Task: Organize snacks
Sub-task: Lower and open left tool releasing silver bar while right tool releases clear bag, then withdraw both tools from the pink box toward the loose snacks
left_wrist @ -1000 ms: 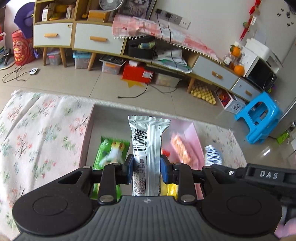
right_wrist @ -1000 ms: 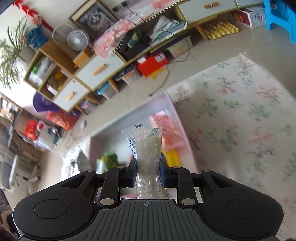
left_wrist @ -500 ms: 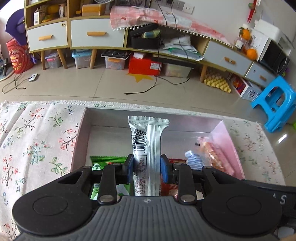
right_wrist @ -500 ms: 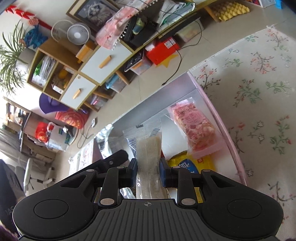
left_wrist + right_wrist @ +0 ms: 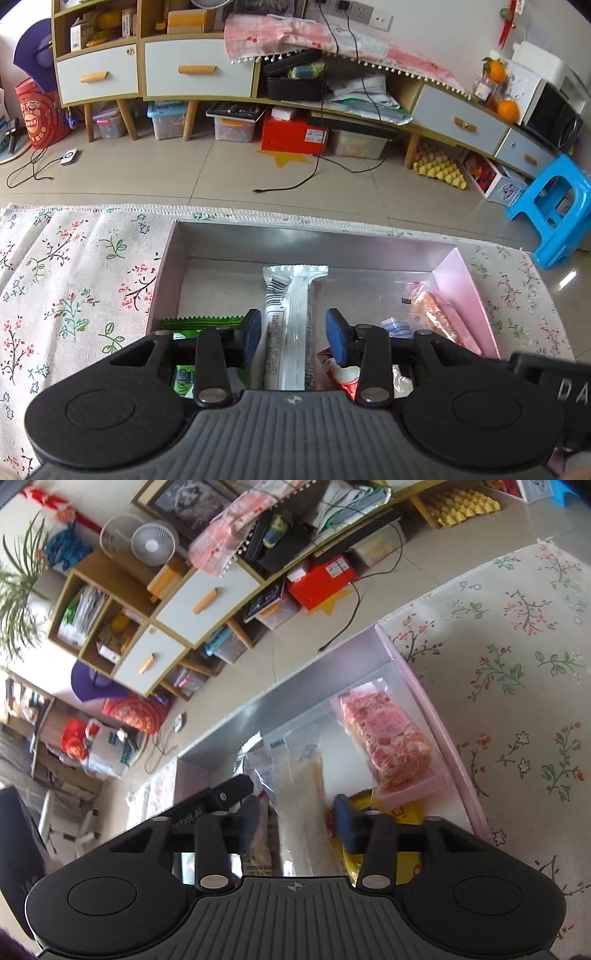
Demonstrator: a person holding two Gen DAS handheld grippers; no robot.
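In the left wrist view, a floral cloth (image 5: 74, 280) is being spread under a pink box (image 5: 467, 280), with cabinets (image 5: 177, 70) along the upper frame; the left gripper (image 5: 294, 336) is being held released, its pads clear of the silver bar (image 5: 290, 325) lying between them inside the box. In the right wrist view, the same box (image 5: 439, 731) is being shown at centre, and the right gripper (image 5: 297, 821) is likewise being held open around a clear-wrapped beige snack (image 5: 301, 805), left of a pink snack pack (image 5: 388, 738).

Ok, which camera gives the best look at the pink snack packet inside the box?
The right wrist view: the pink snack packet lies whole and unobstructed by the box's pink wall. In the left wrist view the same packet is smaller, seen at a slant, its near end hidden behind the left gripper.
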